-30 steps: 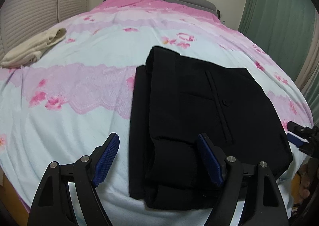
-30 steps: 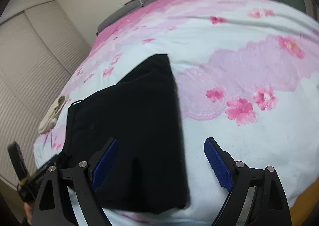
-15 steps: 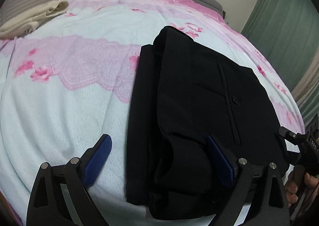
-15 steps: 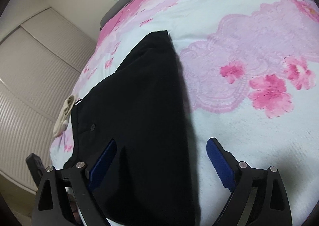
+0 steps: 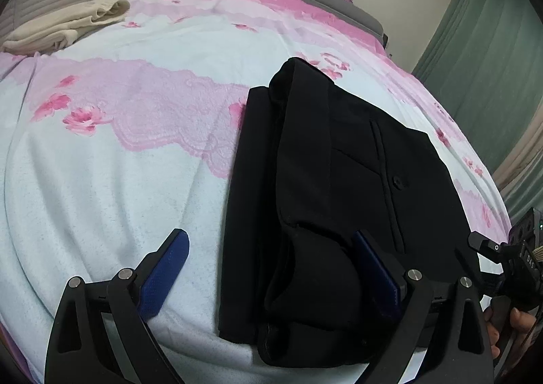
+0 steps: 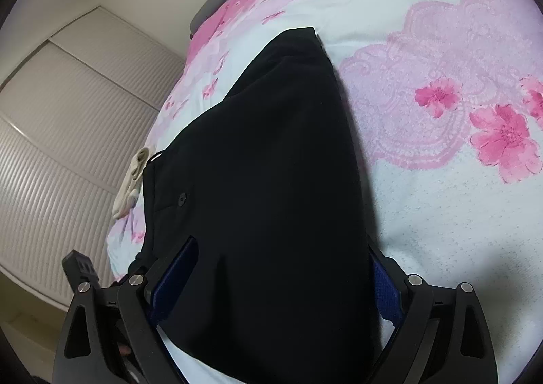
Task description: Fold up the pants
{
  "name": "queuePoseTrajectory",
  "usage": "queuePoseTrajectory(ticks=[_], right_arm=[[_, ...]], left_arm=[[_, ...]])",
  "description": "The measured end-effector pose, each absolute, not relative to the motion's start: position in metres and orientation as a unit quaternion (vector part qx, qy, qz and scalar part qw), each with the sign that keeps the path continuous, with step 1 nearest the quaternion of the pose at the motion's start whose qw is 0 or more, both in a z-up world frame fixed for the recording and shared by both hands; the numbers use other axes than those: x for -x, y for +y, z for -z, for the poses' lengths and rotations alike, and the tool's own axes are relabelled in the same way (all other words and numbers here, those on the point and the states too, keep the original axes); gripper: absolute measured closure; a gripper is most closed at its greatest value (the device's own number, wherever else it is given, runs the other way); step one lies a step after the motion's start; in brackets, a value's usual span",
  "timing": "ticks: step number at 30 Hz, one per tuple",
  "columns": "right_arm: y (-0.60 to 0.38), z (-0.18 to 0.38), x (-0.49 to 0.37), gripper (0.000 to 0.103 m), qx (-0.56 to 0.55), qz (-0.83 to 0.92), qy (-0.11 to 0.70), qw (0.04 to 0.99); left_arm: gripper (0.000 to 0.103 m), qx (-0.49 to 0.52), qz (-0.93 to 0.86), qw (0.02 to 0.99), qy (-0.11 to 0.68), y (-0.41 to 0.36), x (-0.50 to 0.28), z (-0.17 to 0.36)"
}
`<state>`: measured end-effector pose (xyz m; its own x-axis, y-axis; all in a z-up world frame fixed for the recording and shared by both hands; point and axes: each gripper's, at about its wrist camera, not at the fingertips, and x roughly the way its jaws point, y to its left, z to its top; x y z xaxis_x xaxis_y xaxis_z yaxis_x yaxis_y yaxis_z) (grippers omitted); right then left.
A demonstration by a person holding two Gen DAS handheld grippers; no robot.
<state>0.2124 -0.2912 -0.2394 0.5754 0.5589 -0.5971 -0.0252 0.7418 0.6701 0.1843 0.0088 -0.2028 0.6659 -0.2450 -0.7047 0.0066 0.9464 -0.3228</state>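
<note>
Pointing steeply down at the pink-and-white floral bedspread point(image 5: 101, 180), the left gripper point(image 5: 271, 268) had its blue-padded jaws spread wide and released, straddling the near left edge of the folded black fabric pants point(image 5: 339, 187) without pressing it. The pants lay flat on the bed, button pocket up. The right gripper point(image 6: 275, 279) also angled downward, its jaws apart over the pants' right edge point(image 6: 271, 163), pads not squeezing. A folded cream cloth point(image 5: 64, 24) lay well apart.
</note>
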Motion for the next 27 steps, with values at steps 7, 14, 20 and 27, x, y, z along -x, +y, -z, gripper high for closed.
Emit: queuePoseTrajectory(ticks=[7,14,20,27], right_arm=[[-0.292,0.242,-0.212,0.009,-0.311,-0.178,0.427,0.830],[-0.291,0.242,-0.215,0.008,-0.313,-0.189,0.426,0.828],[-0.293,0.247,-0.221,0.007,-0.336,-0.209,0.426,0.814],[-0.300,0.249,-0.223,0.025,-0.352,-0.206,0.443,0.798]], left_arm=[[0.001,0.188,0.082,0.890,0.407,0.017,-0.188,0.212],[0.000,0.215,0.080,0.878,0.420,0.013,-0.192,0.218],[0.001,0.231,0.098,0.868,0.428,-0.005,-0.196,0.216],[0.040,0.241,0.096,0.867,0.425,0.001,-0.187,0.214]])
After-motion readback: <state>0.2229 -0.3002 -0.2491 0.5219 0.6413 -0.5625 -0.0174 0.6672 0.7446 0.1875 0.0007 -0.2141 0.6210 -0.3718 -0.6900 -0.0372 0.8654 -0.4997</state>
